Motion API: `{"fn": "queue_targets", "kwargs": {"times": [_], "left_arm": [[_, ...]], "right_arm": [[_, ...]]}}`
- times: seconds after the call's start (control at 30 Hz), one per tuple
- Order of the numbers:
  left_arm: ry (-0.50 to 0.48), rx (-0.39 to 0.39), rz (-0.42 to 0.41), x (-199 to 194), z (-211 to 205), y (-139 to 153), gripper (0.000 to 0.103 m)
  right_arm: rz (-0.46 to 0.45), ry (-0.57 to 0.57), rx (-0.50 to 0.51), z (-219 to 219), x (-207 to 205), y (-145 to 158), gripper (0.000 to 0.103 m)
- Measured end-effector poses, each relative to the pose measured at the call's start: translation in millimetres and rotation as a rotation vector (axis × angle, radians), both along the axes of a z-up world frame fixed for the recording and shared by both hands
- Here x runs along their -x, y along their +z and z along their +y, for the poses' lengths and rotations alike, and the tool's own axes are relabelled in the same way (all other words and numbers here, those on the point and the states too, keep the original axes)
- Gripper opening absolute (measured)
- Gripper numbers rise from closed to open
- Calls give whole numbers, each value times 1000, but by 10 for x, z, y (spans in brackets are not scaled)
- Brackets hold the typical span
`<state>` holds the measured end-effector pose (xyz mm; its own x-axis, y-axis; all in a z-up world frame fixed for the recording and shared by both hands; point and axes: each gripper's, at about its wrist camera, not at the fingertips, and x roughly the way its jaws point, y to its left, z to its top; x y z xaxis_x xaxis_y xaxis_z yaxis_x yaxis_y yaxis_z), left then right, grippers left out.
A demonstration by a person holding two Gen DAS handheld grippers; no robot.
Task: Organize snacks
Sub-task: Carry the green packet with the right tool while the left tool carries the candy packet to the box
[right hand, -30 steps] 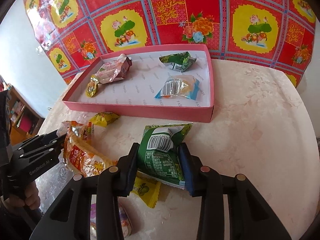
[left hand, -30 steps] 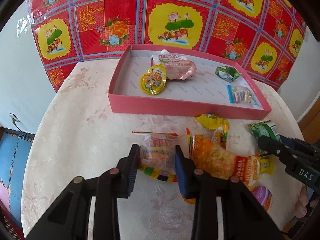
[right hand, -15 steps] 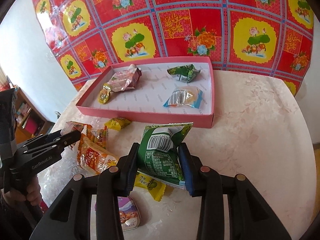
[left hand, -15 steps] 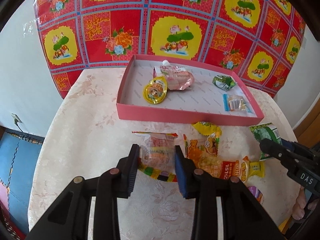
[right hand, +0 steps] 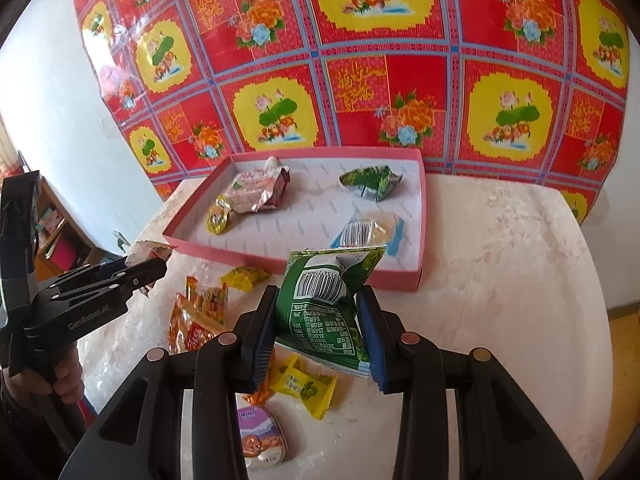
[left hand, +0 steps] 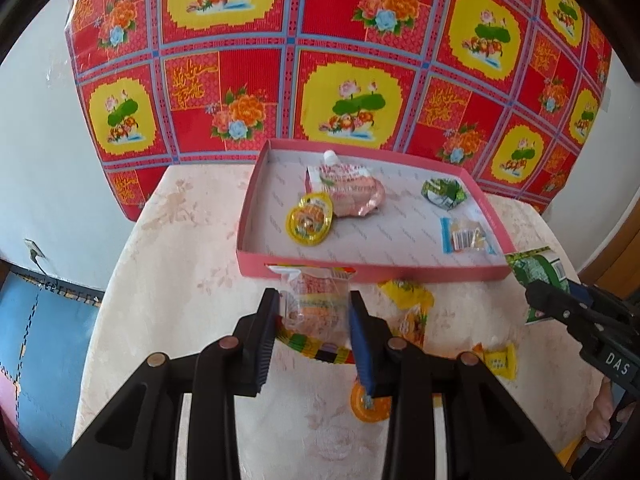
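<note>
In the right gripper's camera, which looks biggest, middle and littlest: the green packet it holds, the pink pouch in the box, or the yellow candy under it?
1. Green packet, though it sits nearest the camera, so that is unsure.
2. Pink pouch in the pink box.
3. Yellow candy, smallest even though it is close.

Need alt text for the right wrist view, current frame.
Right gripper clamps a green snack packet above the pale table, facing a pink tray holding four snacks. Loose snacks lie below; left gripper holds a clear packet.

A home: floral-clothed table, festive wall cloth, bookshelf in the corner.
</note>
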<state>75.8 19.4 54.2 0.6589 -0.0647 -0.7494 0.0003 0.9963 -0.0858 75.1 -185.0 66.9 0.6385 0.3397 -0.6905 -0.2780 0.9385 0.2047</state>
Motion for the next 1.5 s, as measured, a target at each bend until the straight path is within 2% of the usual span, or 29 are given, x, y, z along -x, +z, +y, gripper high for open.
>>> {"fn": "queue_targets", "kwargs": {"times": [0.5,0.73,1.3,1.5], "left_arm": [[0,-16,-24,-444,-75,111,35],[-5,-22,-12,-611,-106,-13,35],[3,-37,46,-835,-54,-337,35],[3,-55,38,-864,-45,-345,36]], "right_arm": [[-39,20,-9,223,-293,164,40],[-11,12,-54,308,-457,54,40],[59,18,-57,435,-694,-256,40],[81,13,-59,445,-721,-356,40]]}}
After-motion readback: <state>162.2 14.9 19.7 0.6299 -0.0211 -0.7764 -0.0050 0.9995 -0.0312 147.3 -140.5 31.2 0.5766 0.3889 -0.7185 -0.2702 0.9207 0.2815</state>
